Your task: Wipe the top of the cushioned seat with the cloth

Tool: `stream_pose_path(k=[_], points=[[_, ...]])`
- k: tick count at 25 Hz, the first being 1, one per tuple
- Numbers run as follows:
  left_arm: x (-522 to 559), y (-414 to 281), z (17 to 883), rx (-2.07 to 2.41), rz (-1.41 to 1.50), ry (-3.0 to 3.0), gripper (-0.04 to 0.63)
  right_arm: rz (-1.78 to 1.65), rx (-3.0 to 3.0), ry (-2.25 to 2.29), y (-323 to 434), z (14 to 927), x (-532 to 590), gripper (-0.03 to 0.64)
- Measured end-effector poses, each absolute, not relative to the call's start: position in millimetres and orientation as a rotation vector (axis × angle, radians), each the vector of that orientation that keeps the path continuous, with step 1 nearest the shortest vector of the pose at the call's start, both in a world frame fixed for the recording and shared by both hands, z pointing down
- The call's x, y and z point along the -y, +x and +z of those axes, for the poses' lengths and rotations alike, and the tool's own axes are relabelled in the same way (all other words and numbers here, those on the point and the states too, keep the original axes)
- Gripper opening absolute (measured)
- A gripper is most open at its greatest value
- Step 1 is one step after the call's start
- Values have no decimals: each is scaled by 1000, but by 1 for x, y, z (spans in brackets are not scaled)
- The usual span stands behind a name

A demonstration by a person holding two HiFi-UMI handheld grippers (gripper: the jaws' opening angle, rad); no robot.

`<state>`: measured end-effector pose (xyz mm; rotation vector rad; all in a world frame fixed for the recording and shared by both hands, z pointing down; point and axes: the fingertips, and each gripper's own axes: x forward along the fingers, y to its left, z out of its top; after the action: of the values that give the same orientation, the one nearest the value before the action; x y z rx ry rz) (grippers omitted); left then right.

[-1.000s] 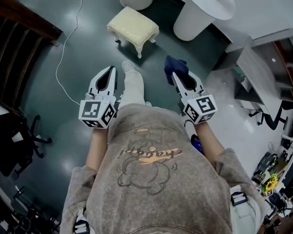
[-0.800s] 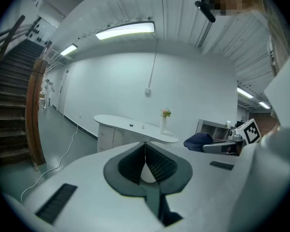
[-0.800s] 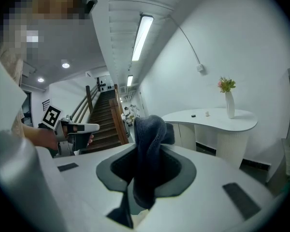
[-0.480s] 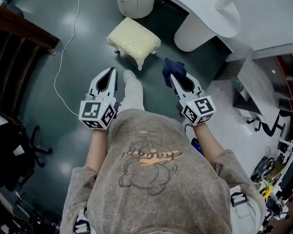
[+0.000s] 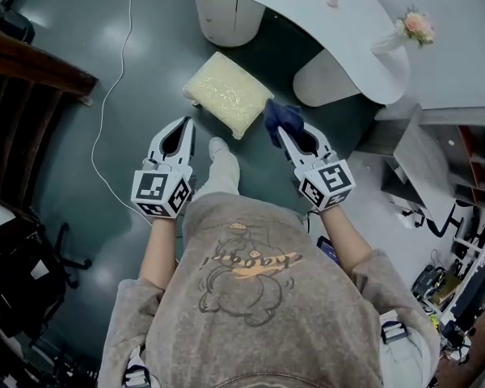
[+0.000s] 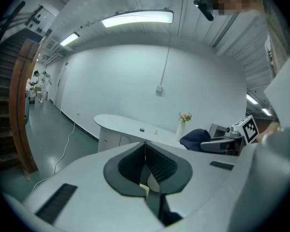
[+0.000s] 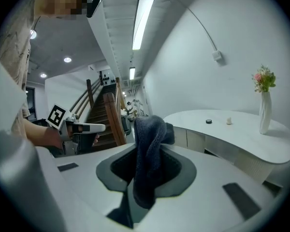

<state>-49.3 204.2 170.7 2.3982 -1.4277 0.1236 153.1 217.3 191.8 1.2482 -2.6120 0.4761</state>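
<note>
Firstly, at the far left a dark wooden stair rail [image 5: 32,63] borders the dark green floor [image 5: 81,184], and a thin white cable [image 5: 103,115] lies along that floor. The left gripper [image 5: 183,124] is held above the floor; its jaws are pressed together with nothing between them. Just beyond it, to the right, stands the cushioned seat [image 5: 226,93], a small cream footstool, with the person's shoe [image 5: 218,146] near its near edge. The right gripper [image 5: 284,133] has its jaws pinching a dark blue cloth [image 5: 281,118], which bunches above the jaws and hangs beside the right corner of the seat; whether it touches the seat I cannot tell. Farther right is a curved white worktop [image 5: 339,31] with a vase of flowers [image 5: 412,27].
</note>
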Motion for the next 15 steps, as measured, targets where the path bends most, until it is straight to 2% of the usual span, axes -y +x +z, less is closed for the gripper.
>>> stream_pose_path(k=[15], points=[[-95,-77,177,1397,133,2378,18,428,2603,1173,110,192,-89,87]])
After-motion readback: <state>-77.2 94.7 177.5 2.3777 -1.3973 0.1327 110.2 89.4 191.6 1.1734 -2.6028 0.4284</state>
